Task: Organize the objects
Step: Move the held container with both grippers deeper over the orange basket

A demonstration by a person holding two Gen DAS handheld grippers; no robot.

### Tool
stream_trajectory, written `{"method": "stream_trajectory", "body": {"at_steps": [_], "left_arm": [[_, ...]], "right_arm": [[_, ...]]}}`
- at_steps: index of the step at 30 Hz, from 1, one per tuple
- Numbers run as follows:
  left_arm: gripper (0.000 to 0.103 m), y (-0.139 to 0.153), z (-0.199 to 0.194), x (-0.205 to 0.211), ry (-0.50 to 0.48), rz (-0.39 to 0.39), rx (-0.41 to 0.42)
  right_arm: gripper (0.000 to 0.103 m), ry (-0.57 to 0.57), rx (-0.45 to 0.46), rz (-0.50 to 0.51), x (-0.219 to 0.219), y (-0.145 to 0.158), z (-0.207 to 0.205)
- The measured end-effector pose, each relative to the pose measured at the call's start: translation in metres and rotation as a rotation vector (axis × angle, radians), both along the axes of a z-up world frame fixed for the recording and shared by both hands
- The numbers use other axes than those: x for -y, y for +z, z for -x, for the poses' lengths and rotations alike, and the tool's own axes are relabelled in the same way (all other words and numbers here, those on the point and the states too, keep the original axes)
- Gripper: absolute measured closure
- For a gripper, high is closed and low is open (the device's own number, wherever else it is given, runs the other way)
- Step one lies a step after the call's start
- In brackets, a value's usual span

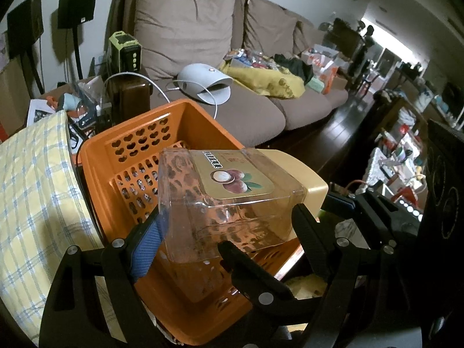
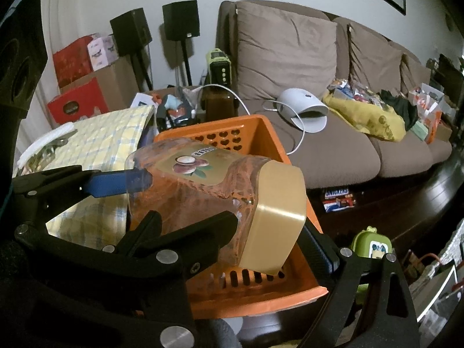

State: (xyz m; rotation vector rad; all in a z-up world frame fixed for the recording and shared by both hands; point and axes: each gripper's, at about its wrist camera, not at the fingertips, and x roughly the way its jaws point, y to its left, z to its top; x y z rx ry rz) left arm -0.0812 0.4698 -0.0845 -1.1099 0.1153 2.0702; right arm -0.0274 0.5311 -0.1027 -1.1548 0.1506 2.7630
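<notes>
The left claw [image 1: 229,217] is seen clamped on a clear jar [image 1: 232,191], its blue-padded fingers [image 1: 148,243] pressed against the jar's base at 8 o'clock and its neck by the lid at 4 o'clock. In the right wrist view the right claw [image 2: 229,211] is likewise closed on the same jar [image 2: 197,191], one blue pad on the base at 9 o'clock, the other by the cream lid [image 2: 275,220] at 5 o'clock.

The jar is held on its side just above an orange basket [image 1: 139,156], label upward; its long axis runs from 9 to 3 o'clock, lid toward 3 o'clock. A checked yellow cushion [image 1: 34,179] is seen beside the basket at 9 o'clock. Farther off, at 12 o'clock, a brown sofa [image 1: 261,110] carries a white device [image 1: 203,84] and clutter.
</notes>
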Motion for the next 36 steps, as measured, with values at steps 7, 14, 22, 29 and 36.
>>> {"method": "stream_trajectory", "body": {"at_steps": [7,14,22,29,36], "left_arm": [[0.02,-0.006,0.003,0.001,0.005,0.006,0.013],[0.02,-0.009,0.003,0.003,0.008,0.009,0.019],[0.02,-0.012,0.002,0.003,0.01,0.009,0.032],[0.02,-0.019,0.002,0.002,0.011,0.009,0.047],[0.02,-0.024,0.002,0.002,0.015,0.002,0.053]], "right_arm": [[0.01,0.005,0.028,-0.003,0.002,-0.007,0.002],[0.01,0.014,0.046,-0.003,0.004,-0.011,0.003],[0.01,0.014,0.061,-0.001,0.005,-0.013,0.005],[0.01,0.013,0.078,0.002,0.003,-0.016,0.005],[0.01,0.012,0.091,0.002,0.003,-0.019,0.006]]}}
